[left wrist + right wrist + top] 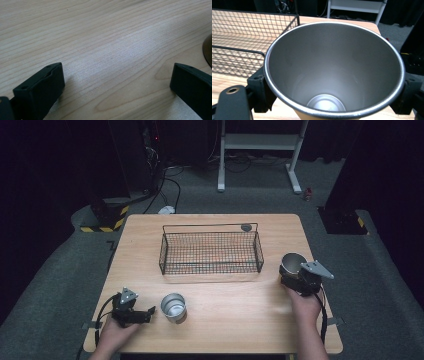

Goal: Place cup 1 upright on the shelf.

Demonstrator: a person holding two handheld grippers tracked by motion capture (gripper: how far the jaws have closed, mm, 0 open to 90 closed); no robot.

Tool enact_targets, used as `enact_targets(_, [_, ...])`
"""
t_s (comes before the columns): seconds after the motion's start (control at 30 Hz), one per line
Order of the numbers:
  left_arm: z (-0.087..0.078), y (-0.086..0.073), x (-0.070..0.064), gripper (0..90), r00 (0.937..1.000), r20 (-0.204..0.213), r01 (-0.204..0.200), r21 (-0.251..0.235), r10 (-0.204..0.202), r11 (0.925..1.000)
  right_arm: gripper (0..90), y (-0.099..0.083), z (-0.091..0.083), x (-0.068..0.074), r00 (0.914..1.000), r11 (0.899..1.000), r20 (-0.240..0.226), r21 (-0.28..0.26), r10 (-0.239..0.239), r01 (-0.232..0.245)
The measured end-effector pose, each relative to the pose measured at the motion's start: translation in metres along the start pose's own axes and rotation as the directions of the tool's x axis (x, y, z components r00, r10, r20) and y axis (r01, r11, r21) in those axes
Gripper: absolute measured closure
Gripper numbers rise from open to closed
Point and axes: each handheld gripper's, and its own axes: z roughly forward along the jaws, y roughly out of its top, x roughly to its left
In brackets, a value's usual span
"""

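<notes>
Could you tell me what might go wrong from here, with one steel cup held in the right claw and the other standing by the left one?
1. The right claw grips the held cup by its smooth tapered sides, so it might slip.
2. The wire basket wall is close beside that cup; swinging it across low could clip the rim.
3. The left claw is open near the standing cup; a careless approach could knock it over.

Light wooden table (pixel 225 310) holding a black wire basket (pixel 211 252) and an upright steel cup (pixel 173 307) near its front edge.
</notes>
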Motion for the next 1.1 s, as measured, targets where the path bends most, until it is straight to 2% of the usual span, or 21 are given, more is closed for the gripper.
enact_targets(0.53, [0.0, 0.0, 0.0, 0.0, 1.0, 0.0, 0.001, 0.0, -0.001, 1.0, 13.6, 0.003, -0.025, 0.016, 0.9995, 0.999, -0.016, -0.041, -0.026, 0.025])
enact_targets(1.1, [0.0, 0.0, 0.0, 0.0, 1.0, -0.001, 0.001, 0.001, -0.001, 1.0, 13.6, 0.009, -0.036, 0.048, 0.9957, 0.995, -0.071, -0.08, -0.06, 0.054])
